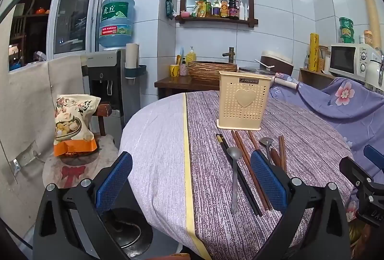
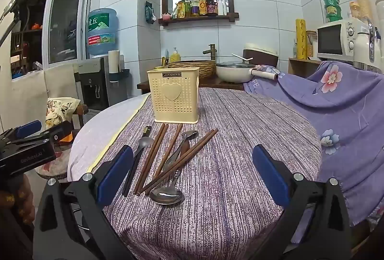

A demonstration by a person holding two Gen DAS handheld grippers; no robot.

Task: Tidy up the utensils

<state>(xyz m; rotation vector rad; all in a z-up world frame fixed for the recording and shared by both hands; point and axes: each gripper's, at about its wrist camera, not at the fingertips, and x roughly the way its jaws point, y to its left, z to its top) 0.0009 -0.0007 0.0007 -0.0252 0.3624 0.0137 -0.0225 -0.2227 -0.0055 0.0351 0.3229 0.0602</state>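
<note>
Both claws stand wide apart and empty: the left claw (image 1: 190, 178) hangs over the desk's (image 2: 240, 130) near left edge, the right claw (image 2: 193, 174) just short of the utensil pile, touching nothing.

The utensils lie loose on the cloth in front of the cream holder (image 2: 174, 95), which stands upright with its open top up. The brown chopsticks (image 2: 153, 156) run long-axis from the near edge toward the holder, fanning slightly; the black chopsticks (image 2: 135, 164) lie beside them to the left. The large spoon (image 2: 167, 195) points its bowl toward the near edge, handle toward the holder, and the small spoon (image 2: 144, 142) the reverse.

Likely trouble: sticks and handles cross, so a pinch on one could drag its neighbours off the rounded edge. Thin, flat handles may also slip, and the light holder could tip if knocked.
</note>
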